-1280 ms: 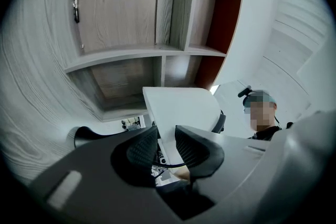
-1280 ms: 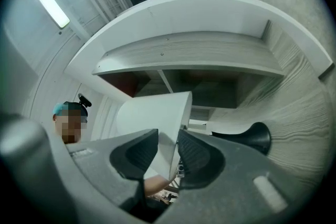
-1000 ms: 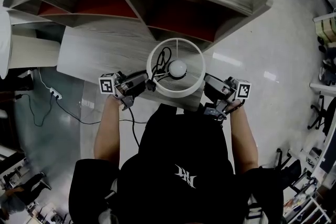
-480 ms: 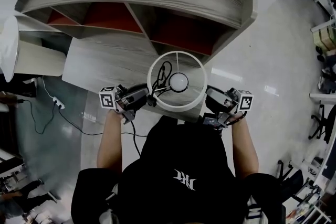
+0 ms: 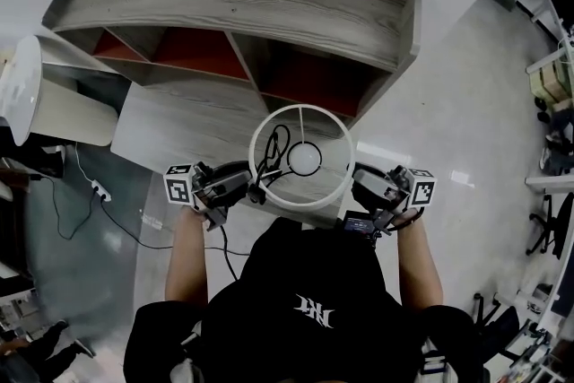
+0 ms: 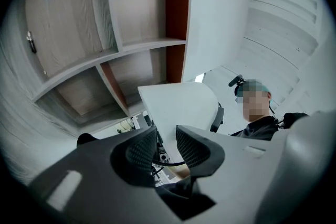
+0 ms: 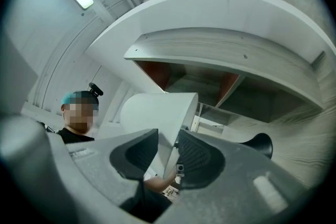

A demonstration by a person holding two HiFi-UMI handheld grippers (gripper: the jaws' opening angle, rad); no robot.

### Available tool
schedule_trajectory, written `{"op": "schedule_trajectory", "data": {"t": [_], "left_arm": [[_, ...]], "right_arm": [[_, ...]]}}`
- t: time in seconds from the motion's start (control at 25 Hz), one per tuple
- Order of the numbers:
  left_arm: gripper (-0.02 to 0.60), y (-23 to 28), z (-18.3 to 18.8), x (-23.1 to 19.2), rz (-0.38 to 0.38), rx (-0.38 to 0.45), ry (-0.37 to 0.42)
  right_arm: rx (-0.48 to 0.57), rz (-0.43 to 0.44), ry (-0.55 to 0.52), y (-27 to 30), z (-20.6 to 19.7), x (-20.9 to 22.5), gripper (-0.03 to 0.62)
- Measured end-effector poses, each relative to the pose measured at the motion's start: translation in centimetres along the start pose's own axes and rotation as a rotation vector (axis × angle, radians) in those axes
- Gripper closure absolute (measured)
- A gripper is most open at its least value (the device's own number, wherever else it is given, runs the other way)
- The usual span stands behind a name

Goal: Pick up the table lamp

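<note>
Lift step, by my read: left gripper (image 6: 167, 136) and right gripper (image 7: 169, 139) each stood clamped on the table lamp (image 5: 303, 159), gripping its shade (image 6: 181, 107) from opposite sides, over the bench (image 5: 179, 117) edge. Next called for level, matched raising.

The gap between the fingers of the left gripper (image 6: 167, 136), and likewise of the right gripper (image 7: 169, 147), is taken up by the wall of the lamp shade (image 6: 178, 105), whose ring fills the whole span between the two sets of fingertips. Ahead of the fingertips the shelf unit (image 5: 242, 0) bars the way, with the desk top (image 5: 179, 117) beneath them. Outward of each gripper's fingers there is open room above the floor (image 5: 448, 103).
</note>
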State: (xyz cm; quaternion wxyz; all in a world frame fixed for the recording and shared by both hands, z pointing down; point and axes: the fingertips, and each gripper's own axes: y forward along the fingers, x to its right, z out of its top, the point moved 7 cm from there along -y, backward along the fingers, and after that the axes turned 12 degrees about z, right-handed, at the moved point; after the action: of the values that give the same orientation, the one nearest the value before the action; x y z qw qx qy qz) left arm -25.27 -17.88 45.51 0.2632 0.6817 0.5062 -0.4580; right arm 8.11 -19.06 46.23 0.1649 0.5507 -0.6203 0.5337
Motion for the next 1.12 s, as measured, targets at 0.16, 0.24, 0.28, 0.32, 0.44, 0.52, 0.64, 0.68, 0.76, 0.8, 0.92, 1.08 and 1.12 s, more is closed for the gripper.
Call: {"op": "schedule_trajectory", "data": {"t": [0.16,0.24,0.28,0.32,0.44,0.52,0.64,0.68,0.76,0.8,0.92,1.08,1.12], "left_arm": [[0.471,0.1,0.6,1.5,-0.004,0.008,0.028],[0.471,0.3,1.0,2.2,-0.004,0.008,0.041],[0.471,0.3,1.1,2.5,-0.003,0.007,0.047],[0.471,0.4,1.3,2.9,-0.002,0.006,0.052],[0.471,0.6,1.6,3.8,0.005,0.009,0.059],[0.469,0.7,1.9,4.3,0.009,0.009,0.069],[0.469,1.0,2.4,5.1,0.013,0.003,0.091],[0.469,1.1,2.5,5.4,0.014,0.002,0.097],[0.469,1.2,2.7,5.9,0.016,0.004,0.108],[0.468,1.3,2.9,6.2,0.015,0.008,0.112],[0.469,1.3,3.2,6.8,0.01,0.021,0.119],[0.468,1.2,3.7,7.4,0.014,0.036,0.125],[0.468,1.2,3.8,7.6,0.014,0.037,0.129]], "right_arm": [[-0.029,-0.004,-0.039,0.8,0.6,-1.5,0.474],[-0.032,-0.001,-0.057,1.3,1.0,-2.2,0.474],[-0.033,-0.003,-0.067,1.5,1.2,-2.6,0.474],[-0.034,-0.006,-0.077,1.7,1.4,-3.0,0.474],[-0.047,-0.014,-0.104,2.3,1.9,-4.1,0.473],[-0.052,-0.012,-0.121,2.7,2.3,-4.8,0.472],[-0.053,-0.013,-0.148,3.0,2.9,-5.5,0.473],[-0.053,-0.014,-0.155,3.1,3.0,-5.7,0.471],[-0.054,-0.014,-0.165,3.2,3.2,-6.1,0.471],[-0.055,-0.014,-0.169,3.3,3.3,-6.3,0.471],[-0.063,-0.02,-0.185,3.6,3.3,-6.8,0.47],[-0.07,-0.021,-0.199,4.1,3.4,-7.4,0.468],[-0.07,-0.019,-0.203,4.2,3.4,-7.5,0.468]]}}
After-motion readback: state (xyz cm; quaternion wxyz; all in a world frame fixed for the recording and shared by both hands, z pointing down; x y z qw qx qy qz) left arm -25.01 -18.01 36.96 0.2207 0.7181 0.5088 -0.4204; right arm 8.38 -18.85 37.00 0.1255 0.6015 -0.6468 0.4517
